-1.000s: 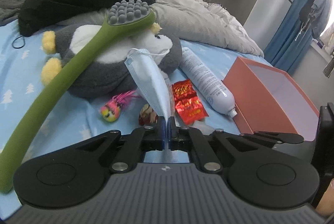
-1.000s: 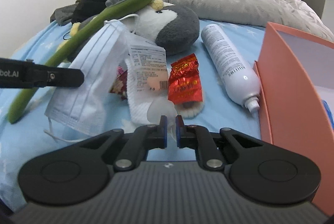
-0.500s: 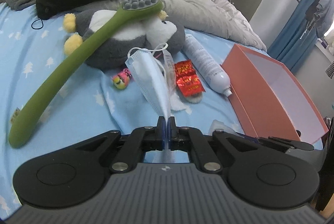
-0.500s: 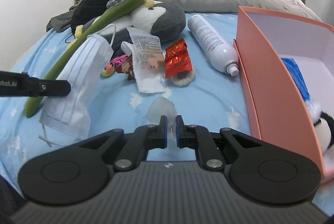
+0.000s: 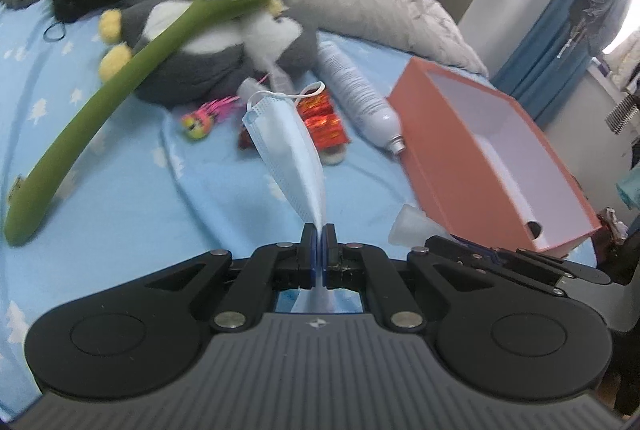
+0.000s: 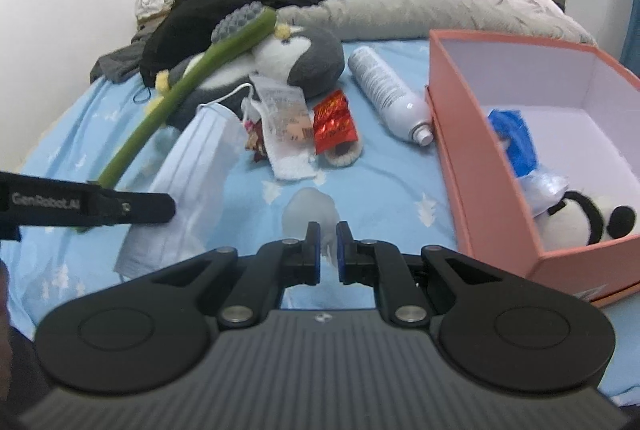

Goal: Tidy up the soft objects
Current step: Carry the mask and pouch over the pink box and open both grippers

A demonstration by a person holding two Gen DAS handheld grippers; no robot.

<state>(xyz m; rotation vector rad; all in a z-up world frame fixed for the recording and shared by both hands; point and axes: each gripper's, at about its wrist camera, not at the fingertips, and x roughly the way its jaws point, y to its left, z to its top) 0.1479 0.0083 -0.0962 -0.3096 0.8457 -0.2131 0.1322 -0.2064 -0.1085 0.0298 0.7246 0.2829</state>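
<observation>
From the left wrist, our left gripper (image 5: 319, 238) has its fingers pinched tight on one edge of the face mask (image 5: 286, 145), which hangs limp above the bed (image 5: 120, 197), left of the orange box (image 5: 452, 133). We judge it feather-light and floppy, so an edge pinch suffices.

From the right wrist, our right gripper (image 6: 323, 242) is almost closed on a translucent soft piece (image 6: 310, 209), squashy and probably slippery; grip its middle gently.
</observation>
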